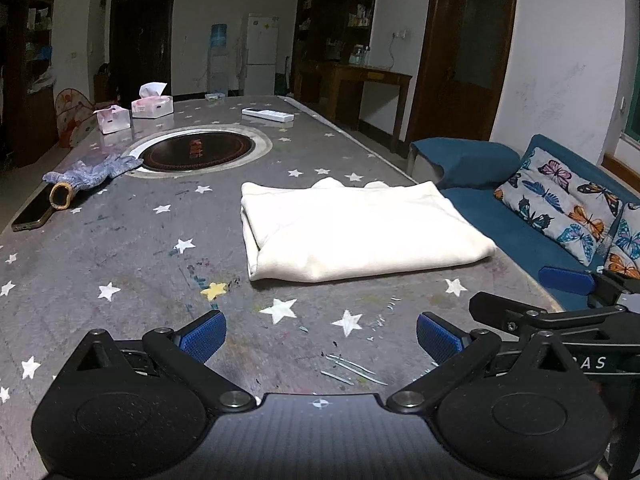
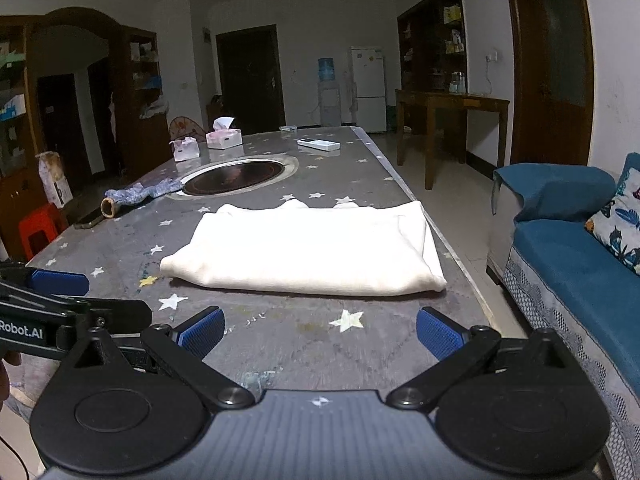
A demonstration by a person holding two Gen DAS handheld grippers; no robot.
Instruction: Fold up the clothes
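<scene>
A cream-white garment [image 1: 360,228] lies folded into a flat rectangle on the grey star-patterned table [image 1: 120,264], near its right edge. The right wrist view shows the same garment [image 2: 308,252] straight ahead. My left gripper [image 1: 320,336] hovers open over the table in front of the garment, apart from it, nothing between its blue pads. My right gripper [image 2: 320,334] is open too, short of the garment's near fold and holding nothing. Each gripper shows at the side of the other's view.
A round dark inset [image 1: 198,152] sits mid-table. A bluish cloth [image 1: 94,172], a phone [image 1: 32,216], two tissue boxes [image 1: 152,104] and a white remote [image 1: 267,115] lie farther back. A blue sofa [image 2: 576,272] with a butterfly cushion [image 1: 560,200] runs along the table's right side.
</scene>
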